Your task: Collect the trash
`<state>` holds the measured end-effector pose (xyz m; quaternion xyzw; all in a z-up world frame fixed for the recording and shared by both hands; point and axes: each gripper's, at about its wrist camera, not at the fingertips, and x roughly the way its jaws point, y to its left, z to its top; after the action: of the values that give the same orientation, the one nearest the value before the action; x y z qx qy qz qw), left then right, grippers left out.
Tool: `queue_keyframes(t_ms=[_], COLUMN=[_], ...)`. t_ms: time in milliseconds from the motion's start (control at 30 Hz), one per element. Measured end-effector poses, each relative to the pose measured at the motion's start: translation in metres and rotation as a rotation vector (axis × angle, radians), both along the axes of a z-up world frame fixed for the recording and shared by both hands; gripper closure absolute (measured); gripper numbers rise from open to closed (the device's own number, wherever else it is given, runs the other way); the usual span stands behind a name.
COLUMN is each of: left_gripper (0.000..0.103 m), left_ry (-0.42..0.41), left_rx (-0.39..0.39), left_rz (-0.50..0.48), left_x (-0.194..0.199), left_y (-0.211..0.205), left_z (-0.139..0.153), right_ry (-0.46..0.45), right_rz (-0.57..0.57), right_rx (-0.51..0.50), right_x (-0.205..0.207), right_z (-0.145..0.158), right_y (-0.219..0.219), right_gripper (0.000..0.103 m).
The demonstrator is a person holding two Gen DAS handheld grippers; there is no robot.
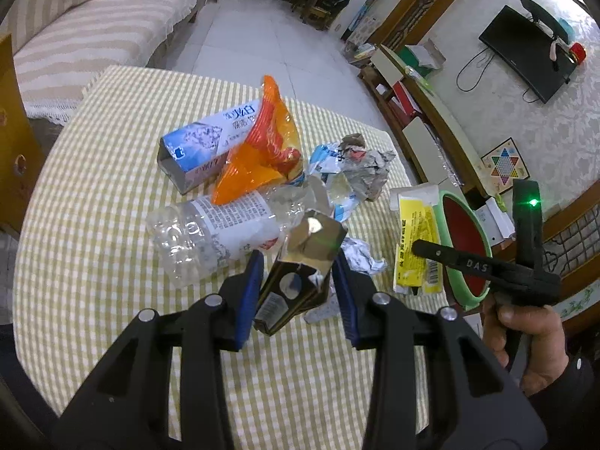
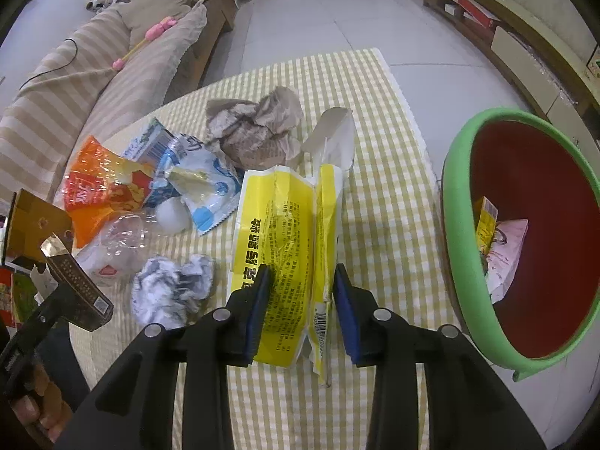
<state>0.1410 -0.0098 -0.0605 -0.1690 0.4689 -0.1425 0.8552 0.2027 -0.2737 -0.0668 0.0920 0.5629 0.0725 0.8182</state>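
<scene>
Gripping left: your left gripper point(image 1: 296, 281) clamps the dark carton point(image 1: 296, 277) between its jaws.
Gripping right: your right gripper point(image 2: 303, 300) pinches the yellow wrapper point(image 2: 288, 232); thin film may slip.
Bin point(image 2: 465, 202): right of the jaws; a short swing drops trash outside.

Striped sofa point(image 1: 93, 33), white tiled floor point(image 1: 255, 30), wall-mounted TV point(image 1: 528, 52)

Left gripper point(image 1: 296, 292) and right gripper point(image 2: 302, 311) (both angled downward), jaws clamped on loads.

You can read the raised letters "DAS" on the black gripper arm point(image 1: 476, 264) at your right hand. The yellow wrapper point(image 2: 285, 258) carries black Chinese print and a barcode too small to read.
</scene>
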Motion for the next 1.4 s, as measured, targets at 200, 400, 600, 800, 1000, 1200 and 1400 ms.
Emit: queue_keyframes(t_ms=[200,400,600,800,1000,1200,1400], left_gripper=[0.068,0.068,0.068,0.068,0.068,0.069,0.069], left_ry=[-0.032,-0.057,-0.074,-0.079,-0.089,-0.116,-0.137], left_rx=[0.026,0.035,0.048,0.056,0.054,0.058,0.056], left_rz=[-0.012,-0.016,-0.027,-0.048,-0.097,-0.17,-0.24], left_x=[-0.011,-0.012,-0.011,-0.006,0.004,0.02,0.035], left_y=[-0.001,-0.011,-0.016,-0.026,-0.048,-0.086,-0.128], left_z=[0.019,0.036,0.045,0.049,0.055,0.067,0.076], right_ry=[-0.039,-0.065,-0.089,-0.108,-0.127,-0.144,-0.182], right_rz=[0.01,0.013,0.01,-0.007,-0.041,-0.096,-0.188], right_rx=[0.021,0.038,0.045,0.057,0.065,0.081,0.098], right_x=[-0.011,-0.02,-0.024,-0.026,-0.027,-0.031,-0.038], right_z=[0.018,0.032,0.041,0.048,0.055,0.063,0.079], right_y=[-0.002,-0.005,-0.011,-0.02,-0.036,-0.063,-0.104], right_gripper=[0.07,0.07,0.07,0.07,0.07,0.07,0.07])
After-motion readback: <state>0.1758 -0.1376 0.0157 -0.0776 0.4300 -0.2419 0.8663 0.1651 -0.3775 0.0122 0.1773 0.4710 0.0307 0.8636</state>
